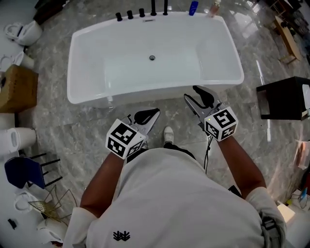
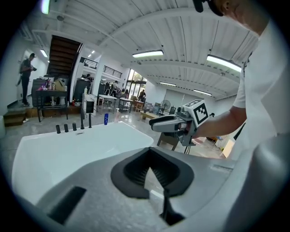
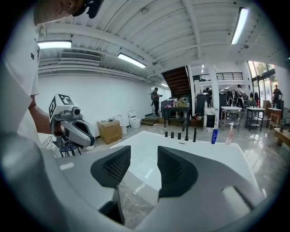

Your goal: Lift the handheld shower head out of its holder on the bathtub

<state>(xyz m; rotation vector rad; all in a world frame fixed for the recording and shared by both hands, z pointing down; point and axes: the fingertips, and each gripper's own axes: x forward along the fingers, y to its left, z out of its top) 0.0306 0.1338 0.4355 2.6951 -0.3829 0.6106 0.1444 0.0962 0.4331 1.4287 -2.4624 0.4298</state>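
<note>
Jaws of the right gripper (image 1: 192, 93) are being held wide and empty, and those of the left gripper (image 1: 149, 115) pinched together at the tips on nothing. This is seemingly because both are being held at the near rim of the bathtub (image 1: 155, 93), well apart from the shower head, presumably being left among the black fittings (image 1: 142, 11) on the far rim. Floor is being left open round both tub ends, the right narrowed by a black cabinet (image 1: 283, 99).
</note>
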